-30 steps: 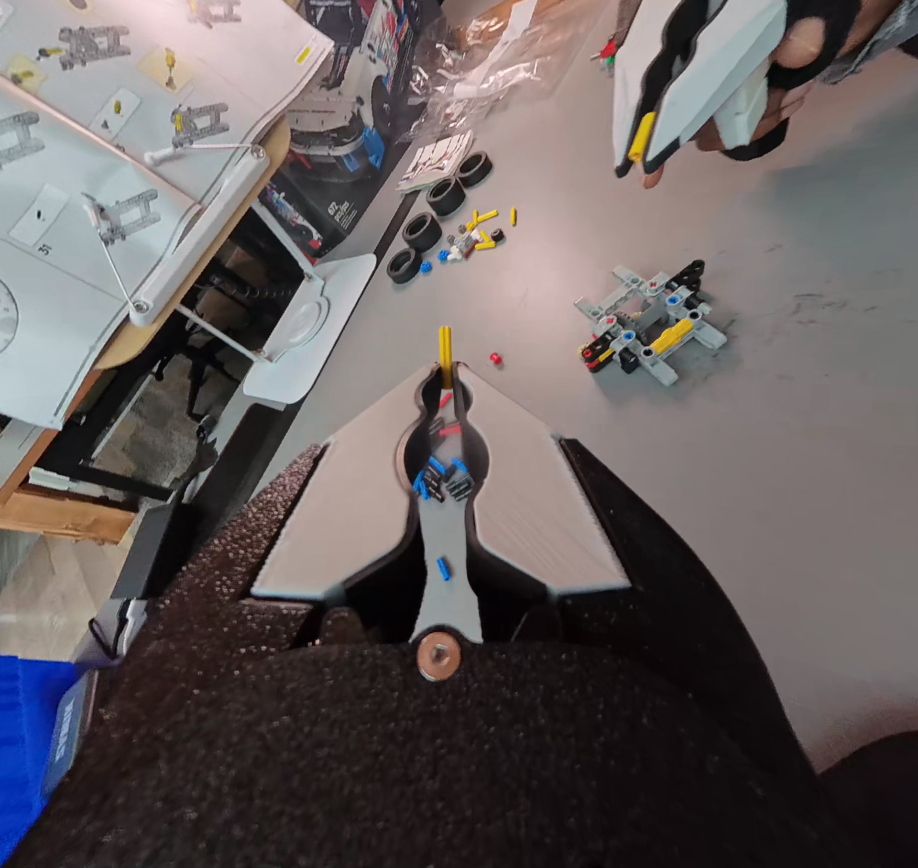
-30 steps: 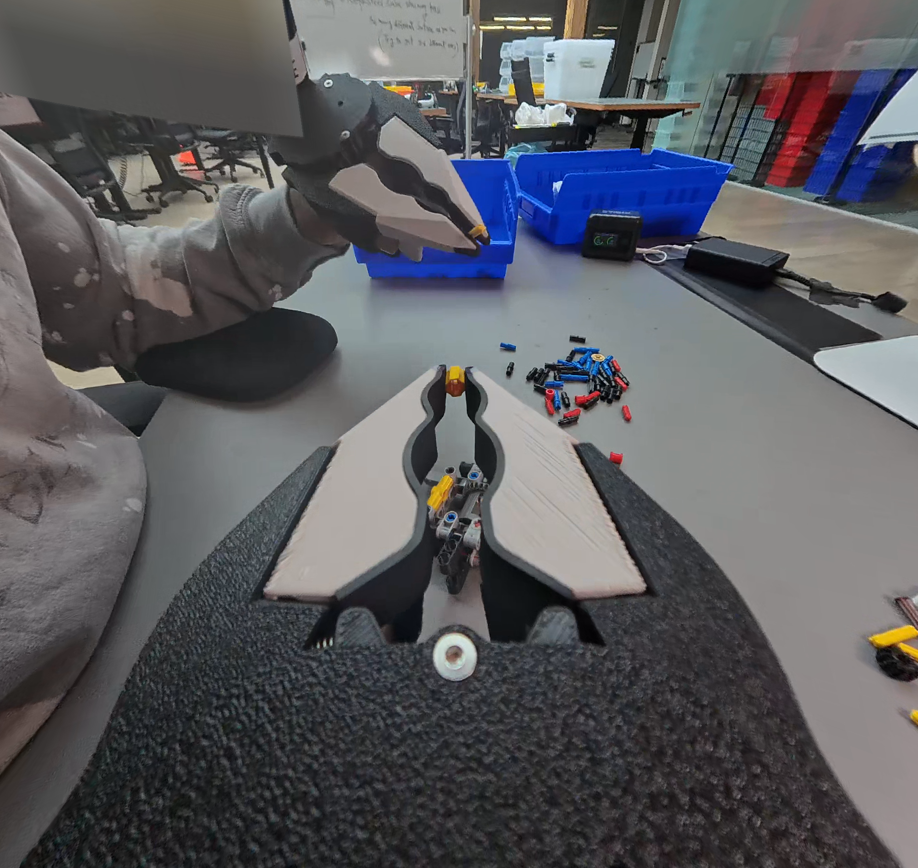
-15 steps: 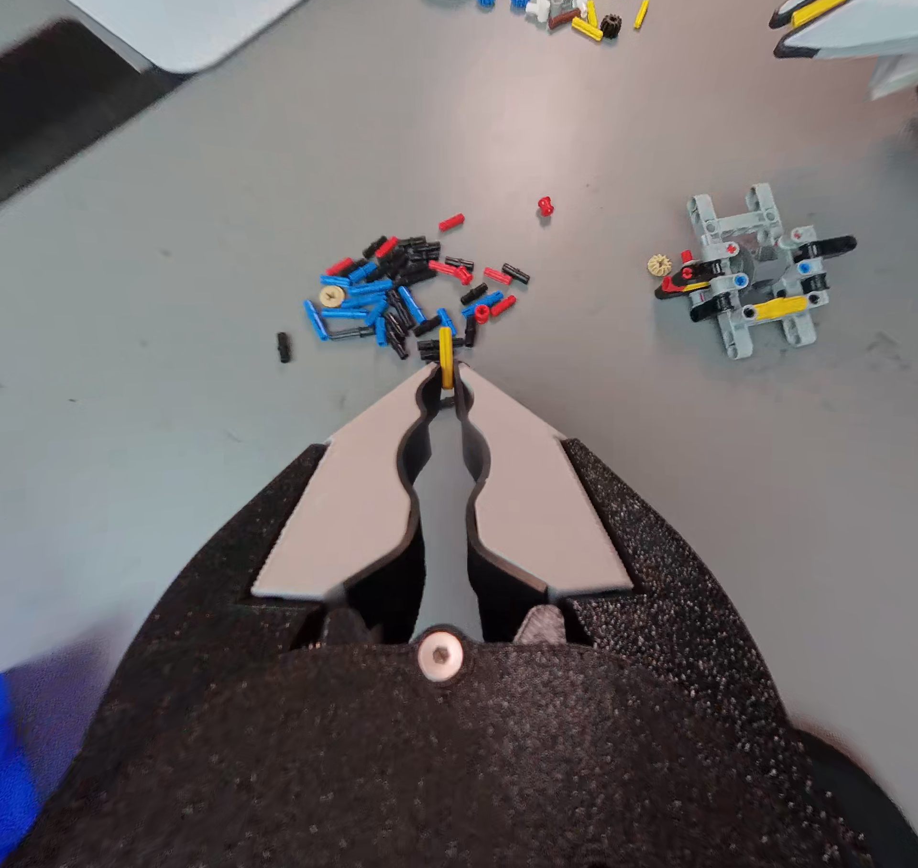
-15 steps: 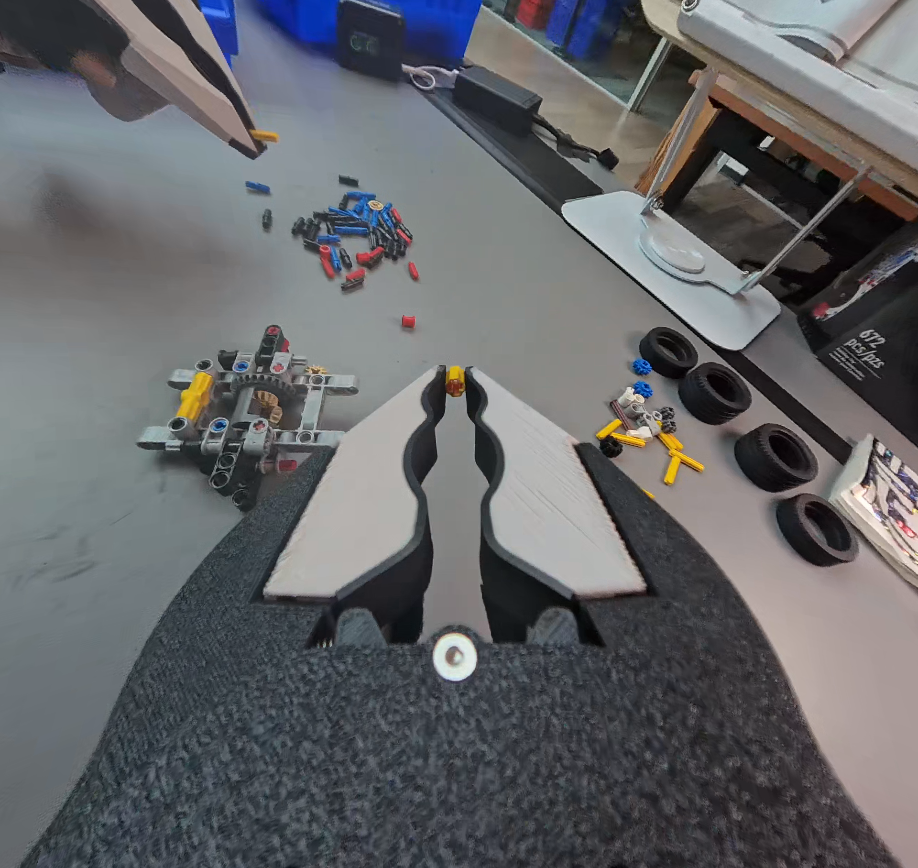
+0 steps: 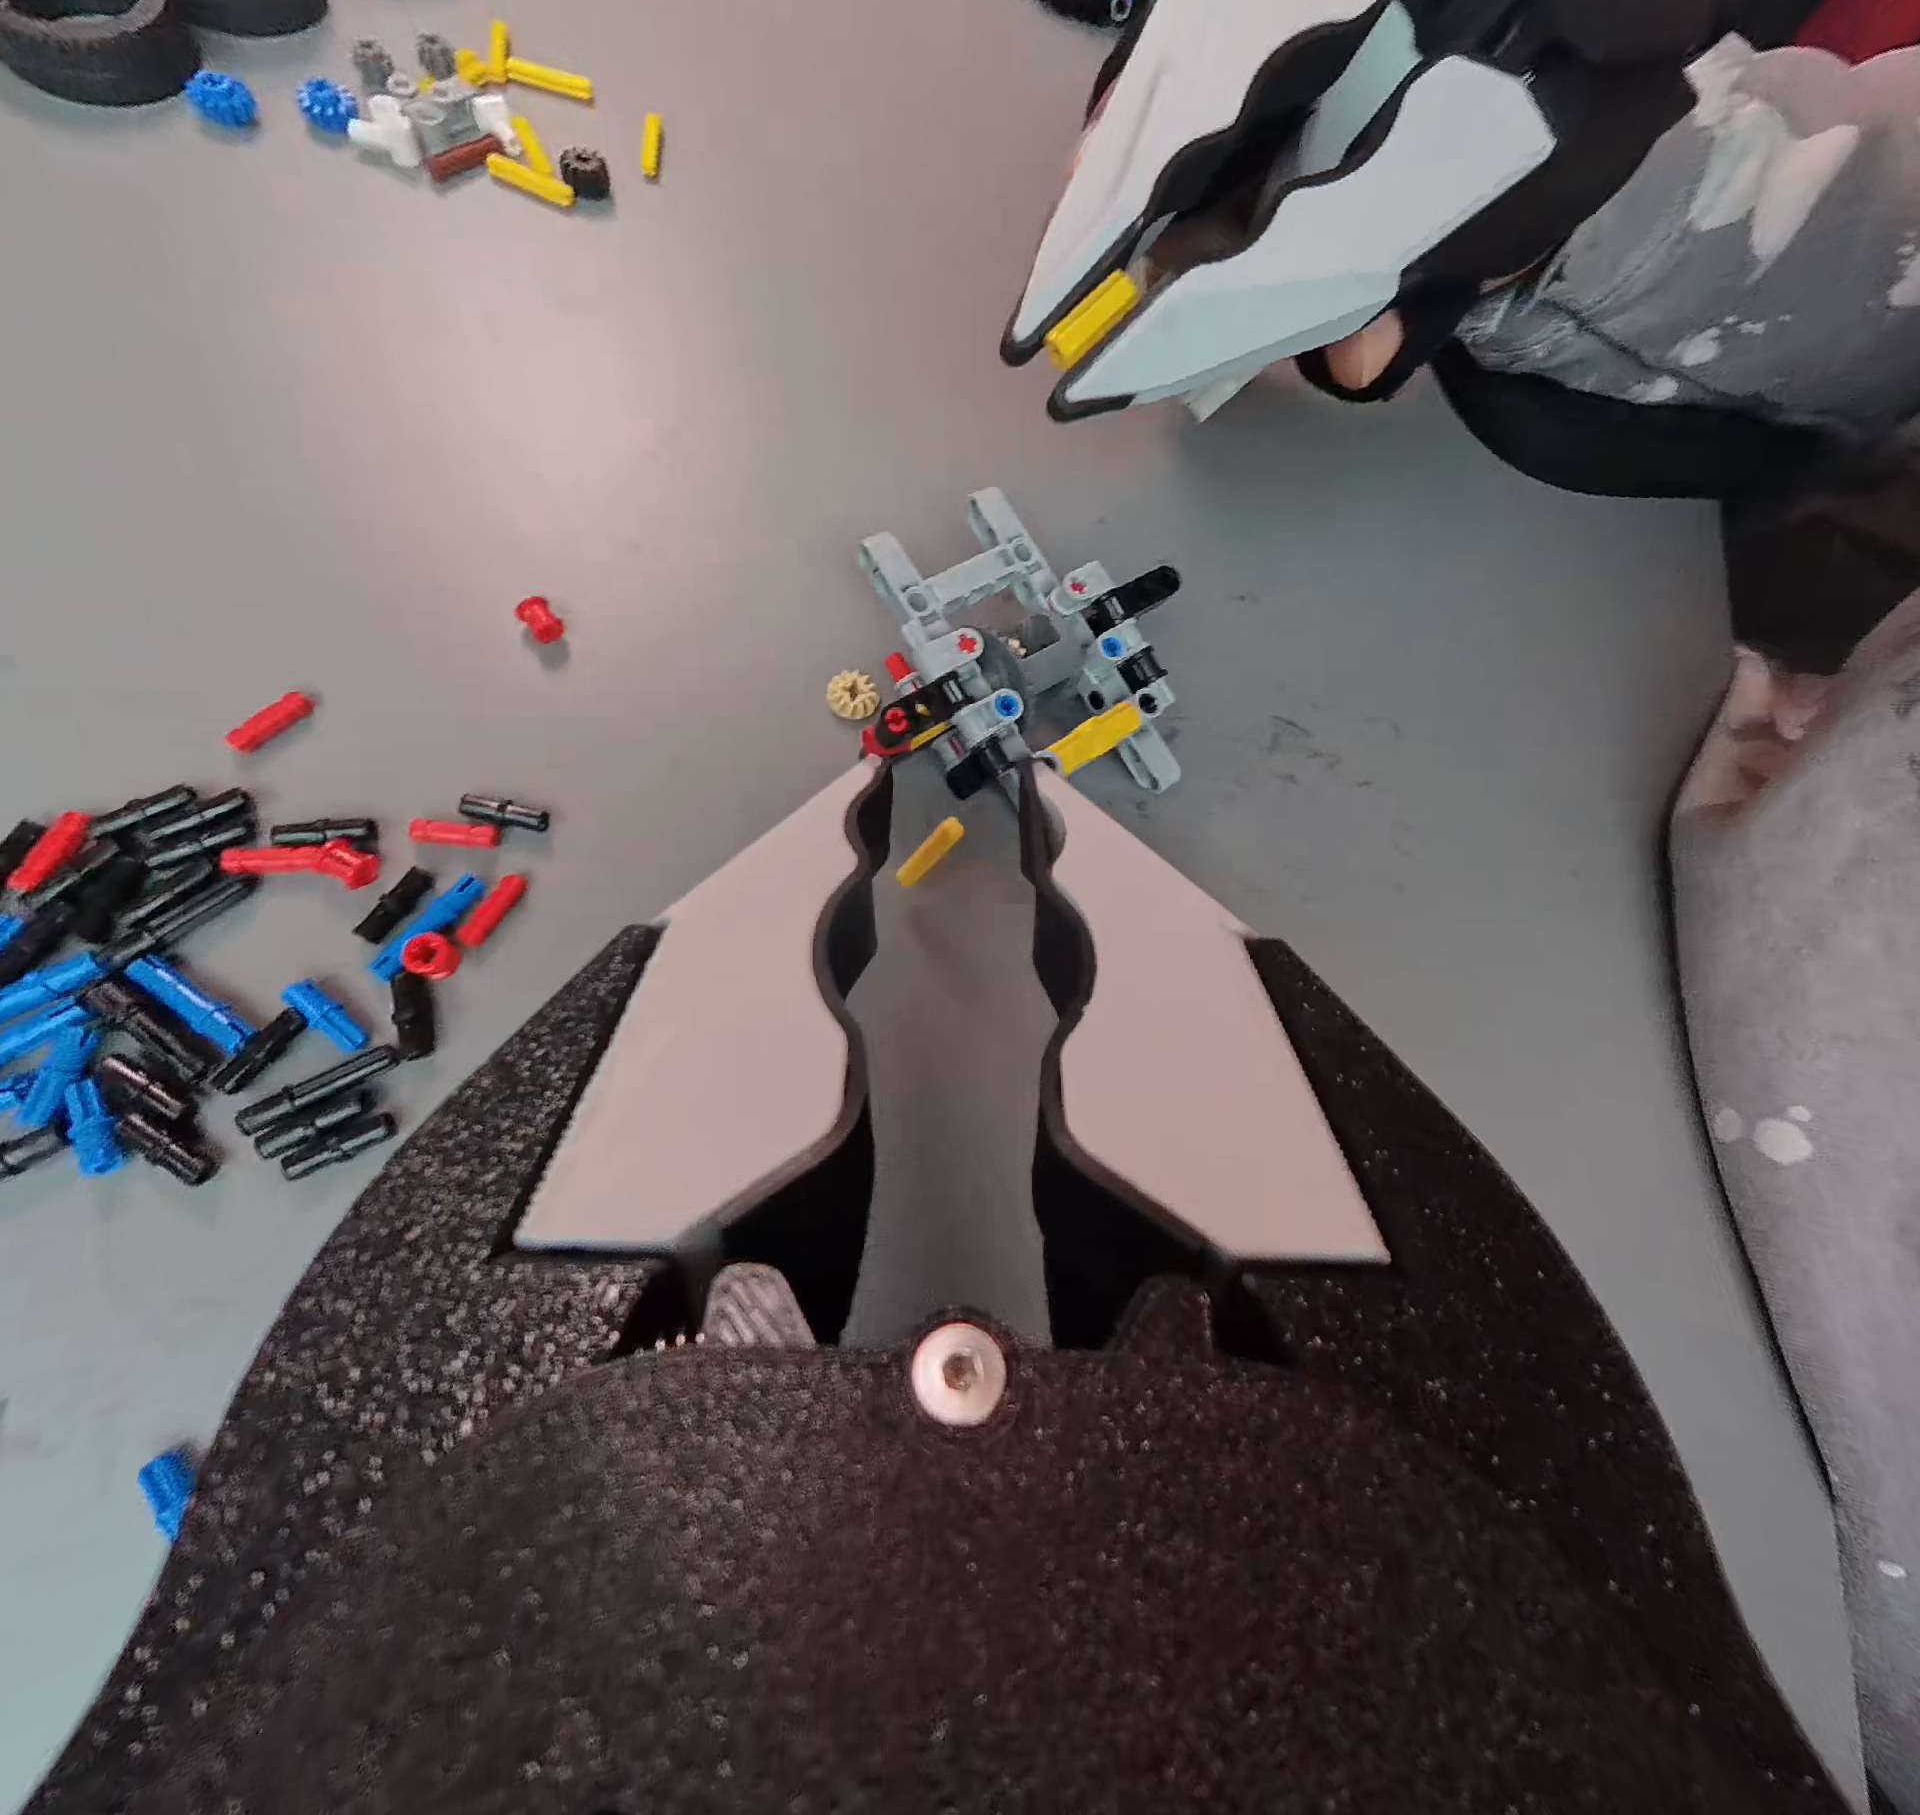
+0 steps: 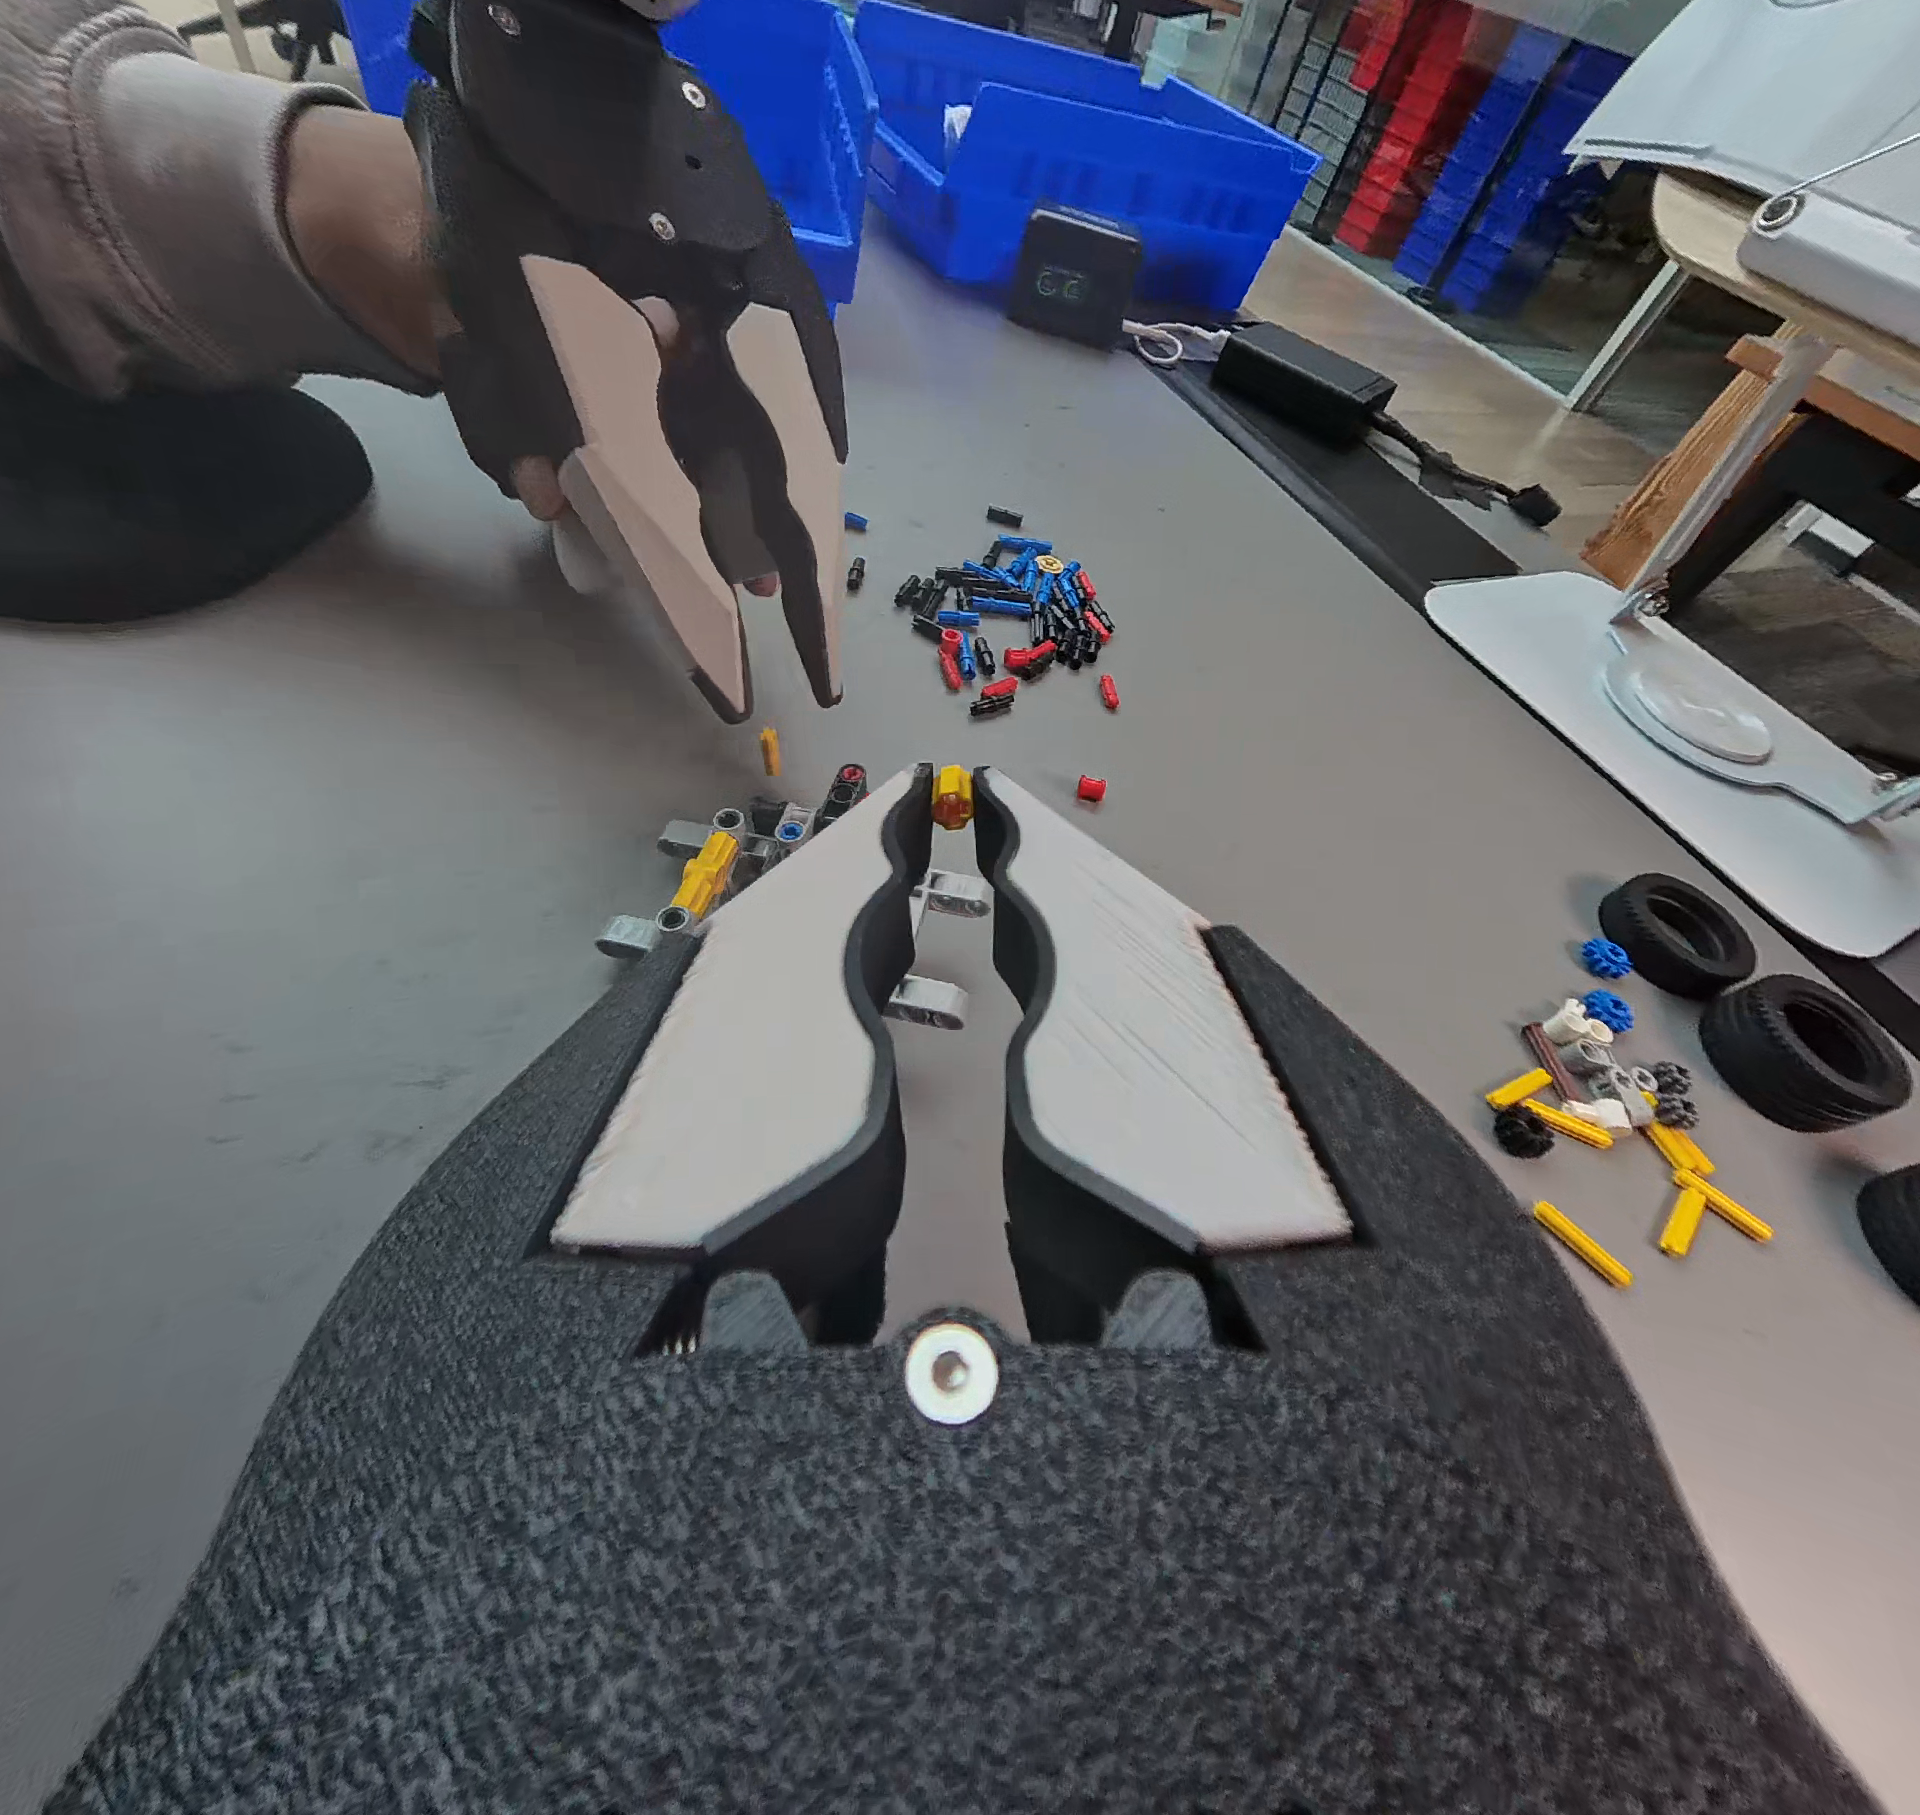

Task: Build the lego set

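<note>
A grey lego assembly with yellow, black and blue parts lies on the grey table. My left gripper is open, its tips just short of the assembly. A short yellow pin lies loose on the table between its fingers. My right gripper is shut on a yellow piece and hovers above the assembly. In the left wrist view the right gripper shows at upper right. In the right wrist view the left gripper stands open over the yellow pin.
A pile of blue, black and red pins lies left of the assembly. Black tyres and small yellow, blue and white parts lie to the right. Blue bins, a black power brick and a white stand base stand farther back. The left gripper's tips are roughly 7 cm from the right gripper's.
My left gripper has swung over to the assembly, opened and let go of the yellow pin, which now lies on the table. My right gripper has moved over the assembly, still holding its yellow piece.
</note>
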Demonstrator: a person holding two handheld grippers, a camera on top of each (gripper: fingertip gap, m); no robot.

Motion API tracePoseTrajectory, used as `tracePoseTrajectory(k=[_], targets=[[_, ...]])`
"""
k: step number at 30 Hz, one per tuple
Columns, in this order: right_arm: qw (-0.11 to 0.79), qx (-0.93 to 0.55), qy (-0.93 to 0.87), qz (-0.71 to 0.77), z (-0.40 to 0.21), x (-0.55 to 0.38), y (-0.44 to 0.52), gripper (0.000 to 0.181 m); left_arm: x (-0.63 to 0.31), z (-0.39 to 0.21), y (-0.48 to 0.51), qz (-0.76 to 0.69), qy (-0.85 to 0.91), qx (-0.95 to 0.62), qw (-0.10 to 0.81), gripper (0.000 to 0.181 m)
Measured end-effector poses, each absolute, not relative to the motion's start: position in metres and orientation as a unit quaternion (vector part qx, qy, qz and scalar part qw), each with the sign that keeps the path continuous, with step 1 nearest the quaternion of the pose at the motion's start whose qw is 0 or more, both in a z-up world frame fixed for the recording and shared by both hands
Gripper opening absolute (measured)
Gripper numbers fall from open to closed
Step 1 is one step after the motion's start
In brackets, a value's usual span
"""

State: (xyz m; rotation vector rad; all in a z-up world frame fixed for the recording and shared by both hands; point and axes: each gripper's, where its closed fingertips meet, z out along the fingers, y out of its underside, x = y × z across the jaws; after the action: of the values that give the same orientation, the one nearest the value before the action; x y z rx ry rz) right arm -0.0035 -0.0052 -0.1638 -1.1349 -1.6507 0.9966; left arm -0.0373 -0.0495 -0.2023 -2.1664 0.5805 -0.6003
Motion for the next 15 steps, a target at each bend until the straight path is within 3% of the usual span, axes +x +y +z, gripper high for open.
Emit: tracePoseTrajectory(k=[2,9,15], targets=[[0.433,-0.443,-0.669,0.410,-0.163,-0.003,-0.013,0.006,-0.032,-0.189,-0.052,-0.246,0.250,-0.835,0.425,0.033],[0.343,-0.413,-0.636,0.554,-0.139,-0.002,-0.064,0.006,0.000,-0.153,-0.061,-0.199,0.344,-0.766,0.506,0.025],[0.195,-0.470,-0.530,0.678,-0.119,0.000,-0.068,0.006,0.013,-0.130,-0.059,0.022,0.453,-0.673,0.585,0.023]])
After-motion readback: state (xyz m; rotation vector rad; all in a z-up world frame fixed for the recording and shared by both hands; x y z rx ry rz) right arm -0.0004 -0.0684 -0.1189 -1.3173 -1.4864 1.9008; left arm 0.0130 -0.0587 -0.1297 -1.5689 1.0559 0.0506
